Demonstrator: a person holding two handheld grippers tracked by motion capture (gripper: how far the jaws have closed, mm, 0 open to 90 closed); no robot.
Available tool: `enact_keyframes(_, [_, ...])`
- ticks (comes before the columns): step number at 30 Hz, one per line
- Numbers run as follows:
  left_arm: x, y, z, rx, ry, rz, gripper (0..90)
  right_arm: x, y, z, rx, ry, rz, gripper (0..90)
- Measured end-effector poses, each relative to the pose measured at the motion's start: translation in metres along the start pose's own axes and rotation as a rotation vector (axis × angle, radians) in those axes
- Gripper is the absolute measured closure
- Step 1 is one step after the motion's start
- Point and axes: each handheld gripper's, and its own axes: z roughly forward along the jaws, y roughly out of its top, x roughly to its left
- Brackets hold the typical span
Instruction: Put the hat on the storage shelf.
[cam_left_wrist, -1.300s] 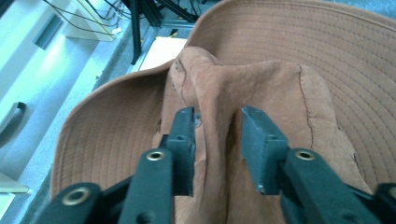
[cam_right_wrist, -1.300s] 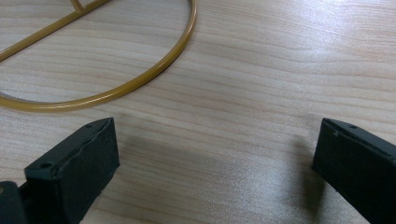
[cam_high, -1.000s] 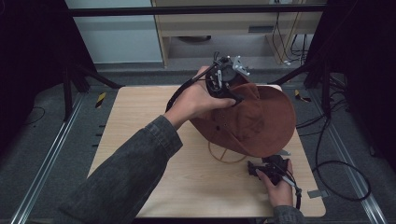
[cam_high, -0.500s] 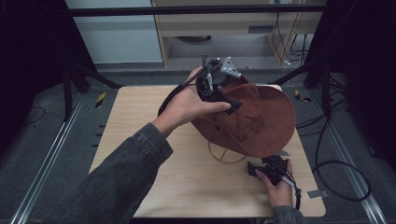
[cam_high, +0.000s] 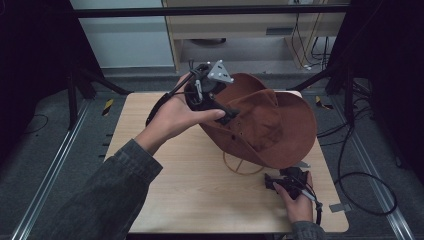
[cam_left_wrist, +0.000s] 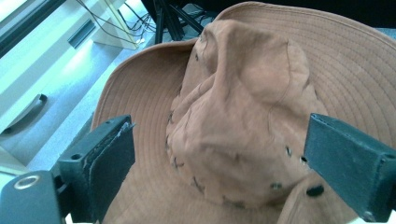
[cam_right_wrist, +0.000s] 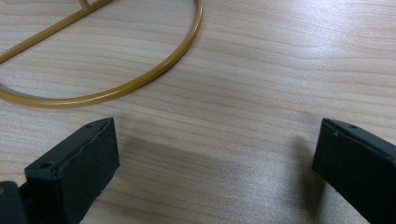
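A brown wide-brimmed hat (cam_high: 270, 125) sits tilted on a thin gold wire stand (cam_high: 242, 167) at the table's right half. My left gripper (cam_high: 222, 107) hovers at the hat's upper left, close to the crown. In the left gripper view the dented crown (cam_left_wrist: 243, 107) lies beyond the left gripper (cam_left_wrist: 219, 140), whose jaws stand wide open, holding nothing. My right gripper (cam_high: 272, 181) rests low on the table (cam_high: 190, 185) near the front right, under the brim's edge. It is open (cam_right_wrist: 217, 135), with bare wood between the jaws and the stand's ring base (cam_right_wrist: 140, 81) just ahead.
The wooden table stands on a grey floor with metal rails (cam_high: 55, 165) along both sides. A cabinet (cam_high: 235, 30) and cables (cam_high: 360, 175) lie behind and to the right. The table's left and front-middle parts are bare wood.
My left gripper has drawn back leftward off the hat's crown, which now shows. The right gripper has stayed in place on the table.
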Motion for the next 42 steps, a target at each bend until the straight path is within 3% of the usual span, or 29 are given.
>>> enact_keyframes(1, [0.000,-0.002,-0.002,-0.003,0.002,-0.004,7.3,-0.002,0.000,0.000,-0.008,-0.009,-0.029,0.5])
enact_keyframes(5, [0.002,-0.009,-0.010,-0.006,0.007,-0.008,7.0,0.000,0.000,0.000,0.000,0.000,-0.002,0.5])
enact_keyframes(6, [0.002,-0.011,-0.012,-0.009,0.007,-0.012,6.8,-0.002,0.000,0.000,-0.006,-0.011,-0.027,0.5])
enact_keyframes(14, [0.007,-0.027,-0.027,-0.033,0.023,-0.044,5.9,-0.001,-0.001,-0.003,0.004,0.011,-0.008,0.5])
enact_keyframes(15, [0.008,-0.030,-0.030,-0.038,0.027,-0.051,5.6,-0.003,-0.001,-0.002,-0.006,0.001,-0.034,0.5])
enact_keyframes(20, [0.017,-0.047,-0.045,-0.048,0.050,-0.084,5.2,-0.003,-0.003,-0.003,-0.008,-0.005,-0.031,0.5])
enact_keyframes(28, [0.031,-0.083,-0.066,-0.064,0.075,-0.148,4.6,-0.004,-0.003,-0.004,-0.005,0.003,-0.038,0.5])
enact_keyframes(29, [0.031,-0.083,-0.066,-0.064,0.075,-0.148,4.4,-0.002,-0.004,-0.005,0.002,0.008,-0.011,0.5])
enact_keyframes(33, [0.037,-0.106,-0.073,-0.090,0.080,-0.183,3.8,-0.002,-0.004,-0.004,-0.001,-0.003,-0.008,0.5])
enact_keyframes(34, [0.038,-0.119,-0.075,-0.089,0.093,-0.194,3.8,-0.002,-0.004,-0.005,-0.002,0.008,-0.008,0.5])
enact_keyframes(35, [0.038,-0.119,-0.075,-0.089,0.093,-0.194,3.8,-0.002,-0.004,-0.005,-0.002,0.008,-0.008,0.5])
enact_keyframes(42, [0.038,-0.158,-0.080,-0.058,0.119,-0.225,4.0,-0.004,-0.004,-0.005,-0.007,-0.002,-0.034,0.5])
